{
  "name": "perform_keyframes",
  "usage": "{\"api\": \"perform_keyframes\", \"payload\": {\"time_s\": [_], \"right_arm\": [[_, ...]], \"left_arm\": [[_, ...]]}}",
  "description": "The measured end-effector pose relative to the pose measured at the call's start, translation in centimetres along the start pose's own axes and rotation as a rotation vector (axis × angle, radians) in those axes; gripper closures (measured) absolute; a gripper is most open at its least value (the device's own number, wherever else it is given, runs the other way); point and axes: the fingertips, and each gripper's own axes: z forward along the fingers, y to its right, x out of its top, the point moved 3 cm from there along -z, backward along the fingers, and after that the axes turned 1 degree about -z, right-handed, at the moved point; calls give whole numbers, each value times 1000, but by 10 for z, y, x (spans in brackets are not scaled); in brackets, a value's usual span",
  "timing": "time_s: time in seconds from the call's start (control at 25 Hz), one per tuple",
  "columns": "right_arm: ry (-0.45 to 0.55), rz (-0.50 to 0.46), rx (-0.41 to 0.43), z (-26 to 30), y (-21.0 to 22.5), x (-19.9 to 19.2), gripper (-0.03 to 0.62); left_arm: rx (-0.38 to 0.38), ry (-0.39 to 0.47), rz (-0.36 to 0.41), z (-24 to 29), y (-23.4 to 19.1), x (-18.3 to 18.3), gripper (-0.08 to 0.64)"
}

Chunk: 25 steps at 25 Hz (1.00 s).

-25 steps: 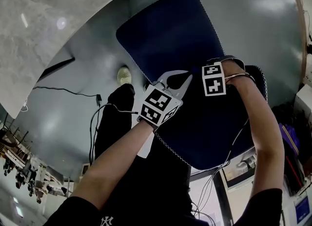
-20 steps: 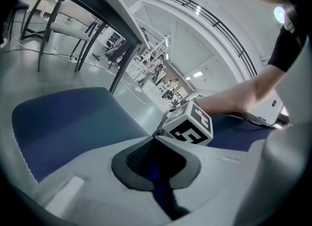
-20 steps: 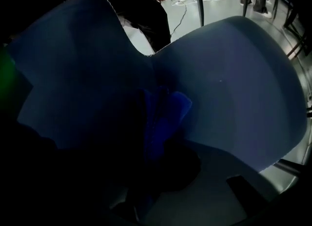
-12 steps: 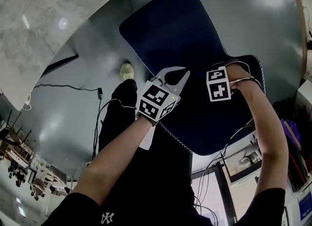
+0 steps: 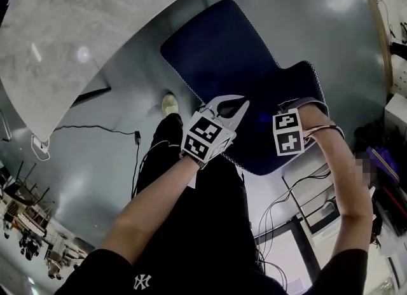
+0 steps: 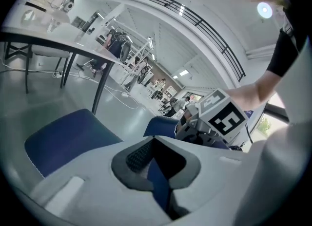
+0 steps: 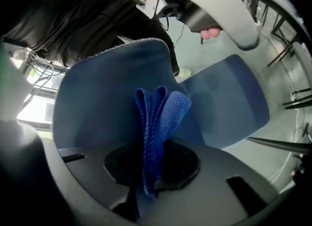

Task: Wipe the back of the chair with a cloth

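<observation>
A dark blue chair stands below me, its seat (image 5: 216, 46) farther off and its backrest (image 5: 280, 109) nearer. My right gripper (image 7: 155, 144) is shut on a folded blue cloth (image 7: 158, 118), which is held against the backrest (image 7: 102, 88). In the head view only its marker cube (image 5: 287, 133) shows, over the backrest's near part. My left gripper (image 5: 240, 102) hovers at the backrest's left edge, shut with nothing between its jaws. It also shows at the top of the right gripper view, where a hand holds the left gripper (image 7: 214, 10).
A grey marbled table top (image 5: 76, 33) fills the upper left. A black cable (image 5: 95, 127) lies on the grey floor beside my shoe (image 5: 170, 104). Cables and a desk frame (image 5: 305, 198) are at the lower right, and bags (image 5: 381, 160) are at the right edge.
The chair now looks smaller and farther off. My right gripper has slid with the cloth toward the backrest's near edge. The left gripper has kept to the backrest's left edge.
</observation>
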Motion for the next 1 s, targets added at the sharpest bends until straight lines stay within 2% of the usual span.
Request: {"api": "perform_keyframes", "payload": {"time_s": [0.52, 0.68, 0.8, 1.0], "right_arm": [[-37, 71, -123, -68, -72, 7, 532], [-7, 153, -162, -76, -90, 7, 532], [82, 249, -204, -84, -99, 11, 532], [384, 532, -305, -107, -111, 21, 532]], "left_arm": [[-105, -12, 117, -41, 63, 49, 552], [-171, -16, 182, -48, 86, 68, 552], [-192, -23, 231, -58, 97, 78, 552], [-200, -38, 280, -72, 115, 92, 552]]}}
